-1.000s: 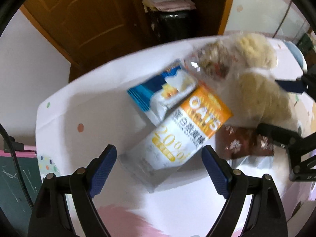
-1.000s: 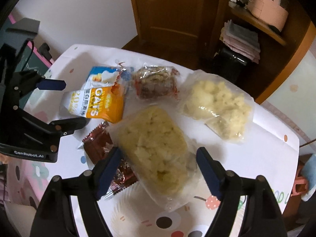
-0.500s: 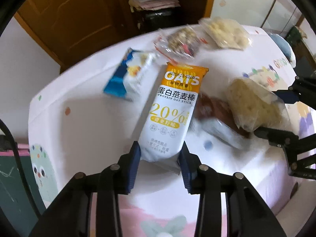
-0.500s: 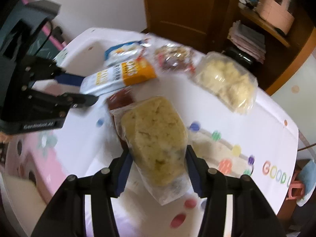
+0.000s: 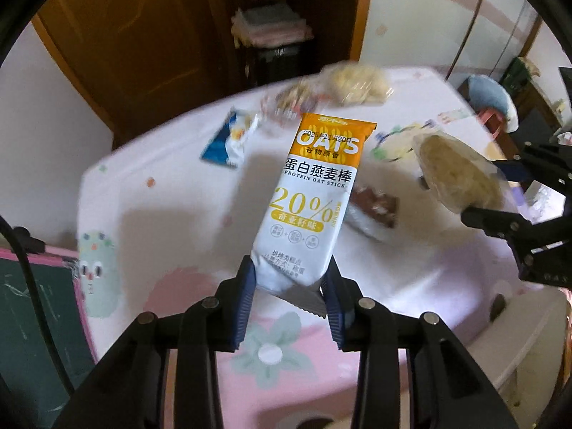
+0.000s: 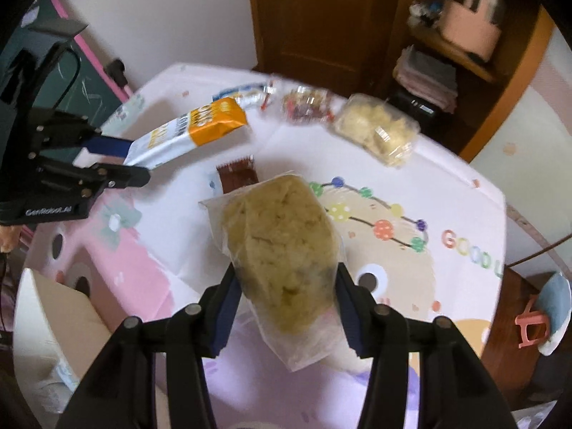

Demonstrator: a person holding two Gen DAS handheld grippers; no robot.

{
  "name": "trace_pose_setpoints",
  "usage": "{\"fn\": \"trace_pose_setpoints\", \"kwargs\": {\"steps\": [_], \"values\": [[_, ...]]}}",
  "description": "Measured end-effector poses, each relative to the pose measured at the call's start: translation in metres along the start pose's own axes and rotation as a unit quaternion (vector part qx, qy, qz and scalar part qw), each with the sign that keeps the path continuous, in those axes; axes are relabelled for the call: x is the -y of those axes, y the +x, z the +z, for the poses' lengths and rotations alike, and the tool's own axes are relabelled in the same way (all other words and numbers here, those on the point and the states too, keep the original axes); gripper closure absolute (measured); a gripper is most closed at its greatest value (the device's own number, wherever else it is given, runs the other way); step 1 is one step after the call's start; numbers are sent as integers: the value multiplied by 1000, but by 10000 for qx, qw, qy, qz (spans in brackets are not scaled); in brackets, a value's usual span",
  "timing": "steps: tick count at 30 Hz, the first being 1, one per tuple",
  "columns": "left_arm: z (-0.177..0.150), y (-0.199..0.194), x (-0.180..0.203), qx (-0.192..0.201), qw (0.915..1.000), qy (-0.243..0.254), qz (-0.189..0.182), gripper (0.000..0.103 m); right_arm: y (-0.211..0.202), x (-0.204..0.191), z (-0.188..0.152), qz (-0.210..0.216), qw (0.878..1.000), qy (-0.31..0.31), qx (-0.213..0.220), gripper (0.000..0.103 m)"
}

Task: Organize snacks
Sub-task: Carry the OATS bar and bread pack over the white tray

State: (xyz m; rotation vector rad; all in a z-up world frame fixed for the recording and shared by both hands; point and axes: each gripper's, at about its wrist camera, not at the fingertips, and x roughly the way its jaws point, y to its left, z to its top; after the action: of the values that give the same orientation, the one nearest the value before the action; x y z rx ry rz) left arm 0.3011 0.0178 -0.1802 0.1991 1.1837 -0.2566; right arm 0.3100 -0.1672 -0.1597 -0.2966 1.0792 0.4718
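Observation:
My left gripper (image 5: 290,287) is shut on the lower end of a white and orange oat stick packet (image 5: 314,196) and holds it up above the table; it also shows in the right wrist view (image 6: 186,134). My right gripper (image 6: 284,298) is shut on a clear bag of yellow crumbly snack (image 6: 279,236), lifted off the table, also seen at the right of the left wrist view (image 5: 457,175). A brown packet (image 6: 237,177) lies on the table under them. A blue and white packet (image 5: 230,137), a mixed snack bag (image 6: 304,103) and a second yellow snack bag (image 6: 377,128) lie at the far side.
The round table (image 6: 429,186) has a white and pink cartoon cloth. A white box (image 6: 53,321) stands at its near left edge. A wooden door (image 6: 314,18) and shelves are behind. A small stool (image 6: 536,321) stands on the floor at the right.
Both grippers shut on their packets and lifted them. The oat stick packet and the yellow snack bag have risen off the table and come towards the near side.

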Motion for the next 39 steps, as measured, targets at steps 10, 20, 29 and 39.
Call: {"fn": "trace_pose_setpoints", "kwargs": {"steps": [10, 20, 29, 39], "values": [[-24, -159, 30, 1041, 9944, 191, 39, 68, -148, -40, -22, -330, 9926, 188, 1156, 53], [-83, -287, 71, 1685, 9856, 135, 30, 68, -274, -98, -78, -833, 9778, 306, 1901, 52], [-165, -303, 93, 1726, 9849, -20, -93, 68, -295, -130, -138, -790, 9750, 956, 1846, 52], [-224, -232, 112, 1395, 9899, -245, -61, 68, -246, -148, -190, -742, 9728, 1537, 1568, 52]]}}
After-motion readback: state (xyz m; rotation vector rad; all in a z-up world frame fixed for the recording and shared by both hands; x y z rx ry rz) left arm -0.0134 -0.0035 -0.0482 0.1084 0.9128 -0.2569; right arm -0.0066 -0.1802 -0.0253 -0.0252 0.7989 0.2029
